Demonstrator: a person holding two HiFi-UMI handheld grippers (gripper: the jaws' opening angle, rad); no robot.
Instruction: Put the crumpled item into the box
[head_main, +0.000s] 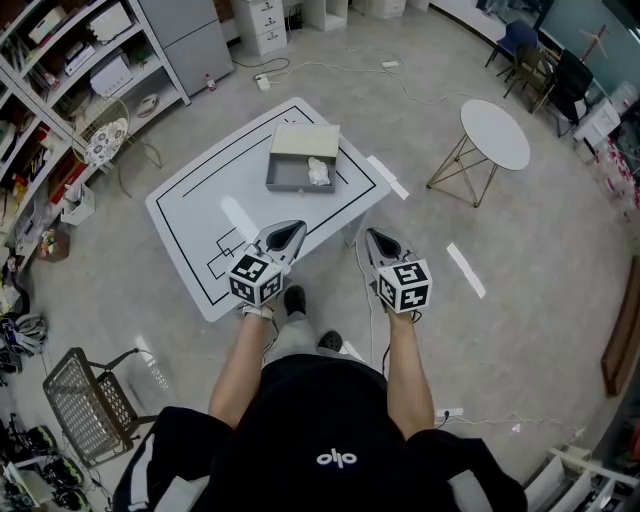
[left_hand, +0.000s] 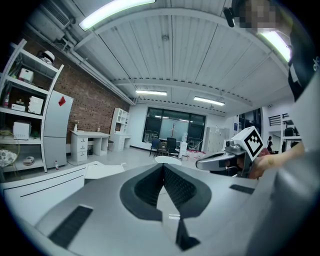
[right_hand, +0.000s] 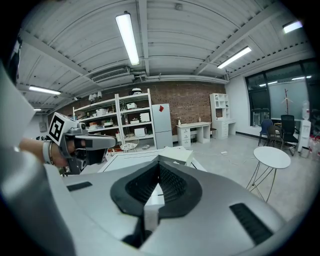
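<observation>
An open grey box (head_main: 286, 184) sits on the white table (head_main: 190, 215) marked with black lines. A crumpled white item (head_main: 319, 171) lies inside the box at its right end. My left gripper (head_main: 290, 228) hovers over the table's near edge with its jaws shut and nothing between them. My right gripper (head_main: 372, 235) is held just off the table's near right corner, also shut and empty. In the left gripper view, the left gripper (left_hand: 163, 166) points level across the room, with the right gripper (left_hand: 220, 161) beside it. The right gripper view shows the right gripper (right_hand: 159, 162) aimed towards the box (right_hand: 176, 154).
A round white side table (head_main: 495, 133) on thin legs stands to the right of the table. Shelves (head_main: 60, 90) with clutter line the left wall. A wire basket (head_main: 90, 400) lies on the floor near left. Cables and tape strips cross the floor.
</observation>
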